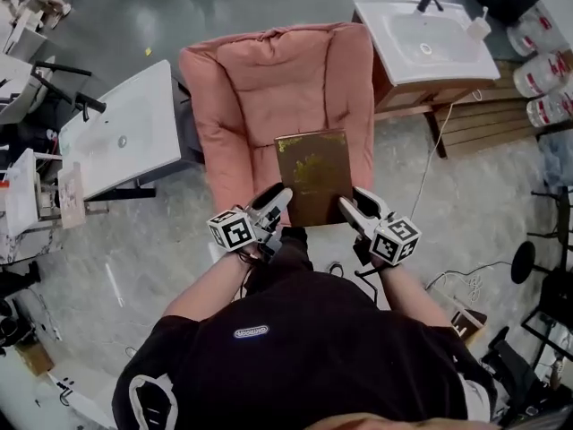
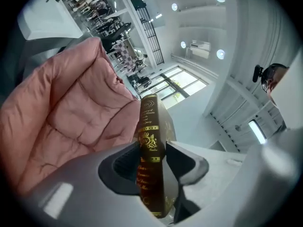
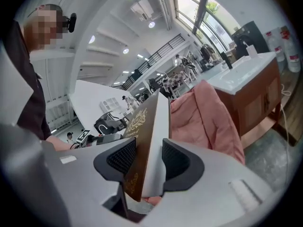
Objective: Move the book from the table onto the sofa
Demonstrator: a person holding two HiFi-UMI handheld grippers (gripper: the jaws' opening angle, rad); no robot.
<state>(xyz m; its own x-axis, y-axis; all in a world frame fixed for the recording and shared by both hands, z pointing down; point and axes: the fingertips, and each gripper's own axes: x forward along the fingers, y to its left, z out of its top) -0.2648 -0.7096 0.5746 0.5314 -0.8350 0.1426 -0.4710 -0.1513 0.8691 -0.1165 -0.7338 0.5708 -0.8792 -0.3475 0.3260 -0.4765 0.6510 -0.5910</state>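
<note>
Over the front of the sofa [image 1: 269, 88]: I read the book [image 1: 313, 176] as lying flat between both grippers, brown cover with gold ornament facing up, its far half above the pink seat cushion.
Contact with cushion: I cannot tell from any view whether the book rests on it.
Left gripper [image 1: 279, 195]: jaws part closed on the book's near left edge. The left gripper view shows the gold-lettered spine between the pads, both pressing on it.
Right gripper [image 1: 351, 206]: jaws part closed on the near right edge. The right gripper view shows the cover against one pad and the white page block against the other.
Surroundings: white washbasin unit [image 1: 121, 137] just left of the sofa; wood-based washbasin unit [image 1: 425, 43] at its right; grey floor [image 1: 134, 267] below.
</note>
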